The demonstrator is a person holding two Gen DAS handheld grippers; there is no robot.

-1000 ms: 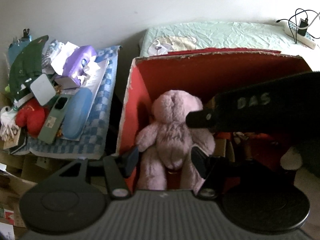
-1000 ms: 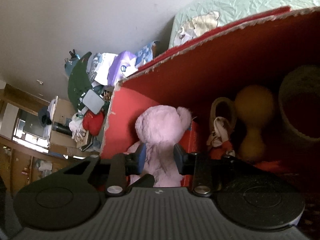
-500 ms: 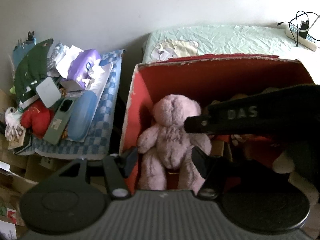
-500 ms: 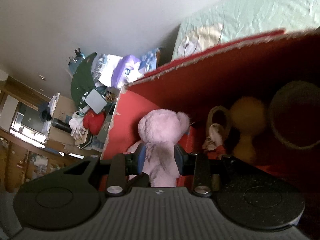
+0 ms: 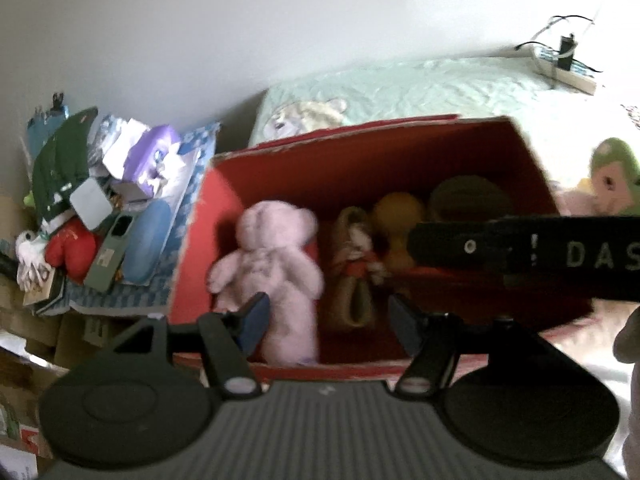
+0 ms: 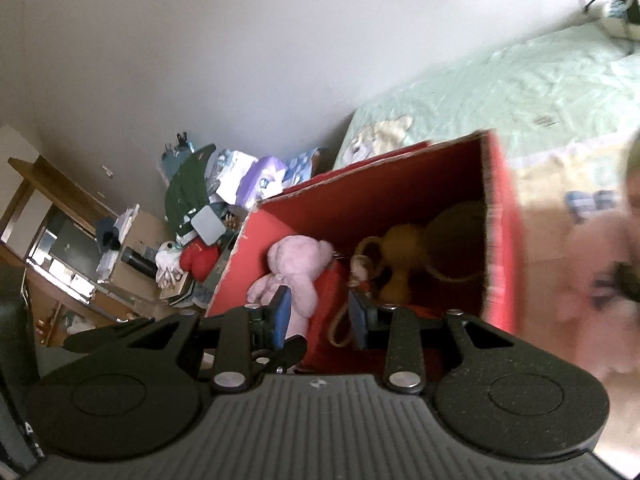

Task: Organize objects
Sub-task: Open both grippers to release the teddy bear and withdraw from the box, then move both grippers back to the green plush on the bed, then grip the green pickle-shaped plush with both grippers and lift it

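An open red cardboard box [image 5: 192,248] [image 6: 500,240] holds a pink teddy bear [image 5: 272,256] [image 6: 296,264], a small rope-tied doll [image 5: 356,256], a yellow toy [image 5: 396,220] and a brown round thing [image 5: 468,196]. My left gripper [image 5: 330,320] hovers over the box's near rim with its jaws opening. The bear's legs show between the fingers, but the pads do not press them. My right gripper [image 6: 320,314] is above the box's near left corner, its jaws a narrow gap apart with nothing in them. Its black housing [image 5: 540,258] crosses the left wrist view.
A pale green bed [image 5: 420,88] lies behind the box, with a power strip [image 5: 560,68] at its far end. A green-and-pink plush [image 5: 612,176] sits right of the box. A cluttered pile on a blue checked cloth [image 5: 120,208] stands left. Wooden furniture [image 6: 60,240] is farther left.
Both grippers have pulled back and up from the box, so more of its inside shows. The left jaws have widened. The right gripper's housing has slid to the right in the left wrist view.
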